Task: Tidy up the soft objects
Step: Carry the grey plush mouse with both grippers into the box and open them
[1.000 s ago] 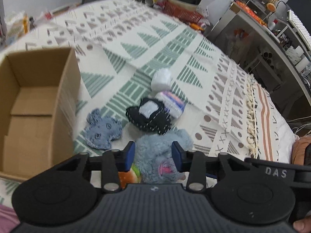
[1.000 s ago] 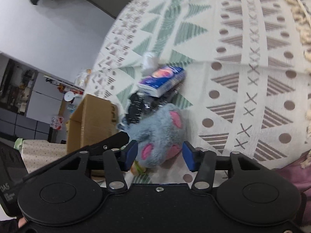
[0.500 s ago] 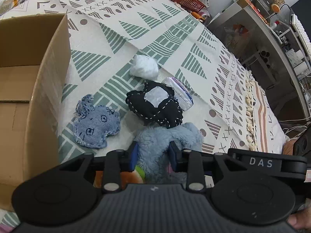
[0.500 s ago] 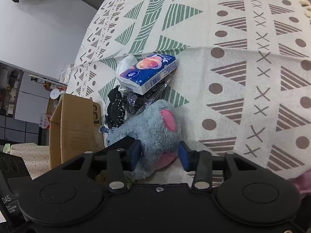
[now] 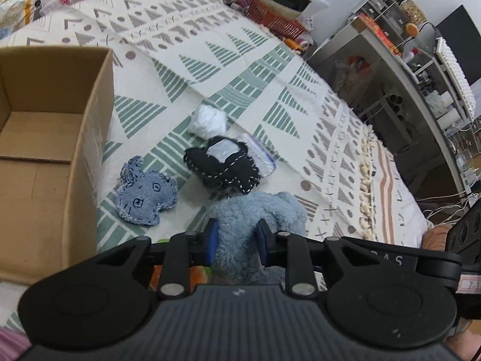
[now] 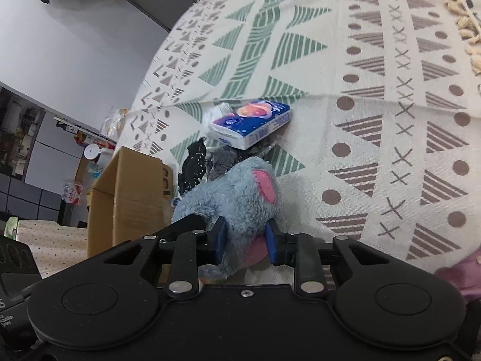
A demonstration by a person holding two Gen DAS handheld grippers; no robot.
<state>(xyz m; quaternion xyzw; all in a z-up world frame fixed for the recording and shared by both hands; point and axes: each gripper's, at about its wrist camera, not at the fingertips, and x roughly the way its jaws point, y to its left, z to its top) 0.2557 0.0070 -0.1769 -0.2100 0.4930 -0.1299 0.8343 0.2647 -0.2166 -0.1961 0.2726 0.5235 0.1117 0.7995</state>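
While cardboard box (image 5: 54, 138) sits just left, both hand-held grippers, left (image 5: 236, 237) and right (image 6: 246, 239), clamp blue plush toy (image 5: 255, 213).

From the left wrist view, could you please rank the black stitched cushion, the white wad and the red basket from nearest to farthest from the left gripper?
1. black stitched cushion, just ahead of the left gripper.
2. white wad, beyond the cushion.
3. red basket, at the bed's far edge.
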